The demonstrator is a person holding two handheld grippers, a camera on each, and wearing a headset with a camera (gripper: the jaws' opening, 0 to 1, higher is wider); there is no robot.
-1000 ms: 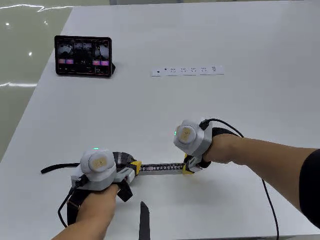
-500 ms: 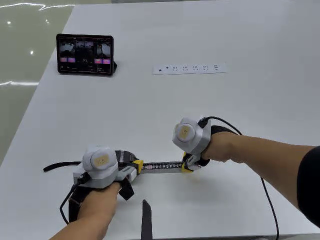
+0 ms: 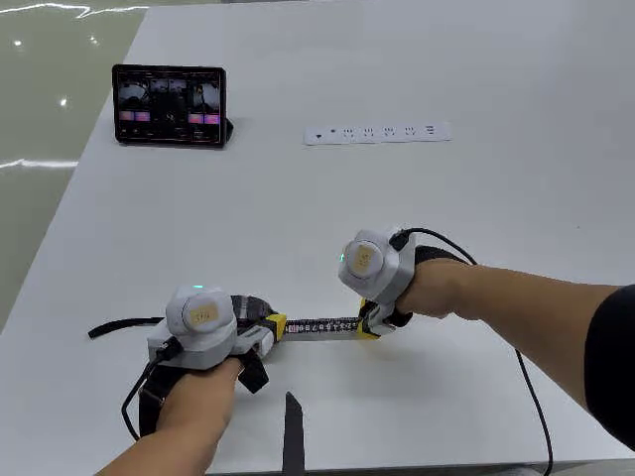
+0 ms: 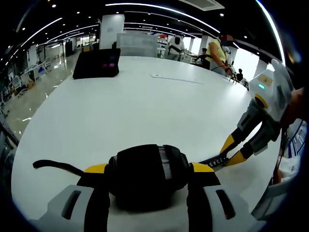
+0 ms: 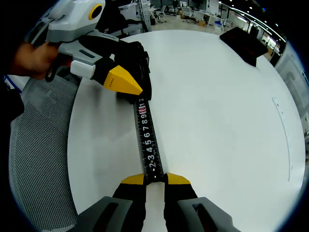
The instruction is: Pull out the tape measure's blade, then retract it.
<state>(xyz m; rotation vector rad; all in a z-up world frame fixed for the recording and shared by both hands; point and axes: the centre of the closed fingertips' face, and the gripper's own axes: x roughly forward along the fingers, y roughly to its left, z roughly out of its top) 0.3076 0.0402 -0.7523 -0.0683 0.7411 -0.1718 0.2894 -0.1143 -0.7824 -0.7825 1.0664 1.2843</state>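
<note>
**Blade out a short way, both grippers holding**

My right gripper [image 5: 155, 180] is pressed together on the free end of the blade [image 5: 146, 140], with the yellow tips closed on either side of it and the printed scale facing up. From those tips the blade runs straight ahead, lying flat on the white table [image 5: 217, 121], to the mouth of the case, which sits not far off.

My left gripper [image 3: 266, 330] clamps the black tape measure case [image 4: 145, 176] from both sides, one yellow-tipped jaw against each flank, and the case rests on the table between them. The case's black strap [image 4: 53, 166] trails away to the left of this gripper, loose on the surface. In the left gripper view the right gripper reaches in from the right, and the blade stretches between the two.

Farther ahead of both grippers, well apart from the work, a white power strip [image 3: 377, 133] lies flat and a dark tablet [image 3: 168, 105] stands propped up.

I judge the pull-out as begun, since a short stretch of blade shows between the case and my right gripper. Whether that is as far as it needs to go, I cannot tell. The retraction is yet to be finished, because the blade is out of the case and its end is pinched. To complete it, the end has to travel back to the case mouth under control so that it does not snap in.
</note>
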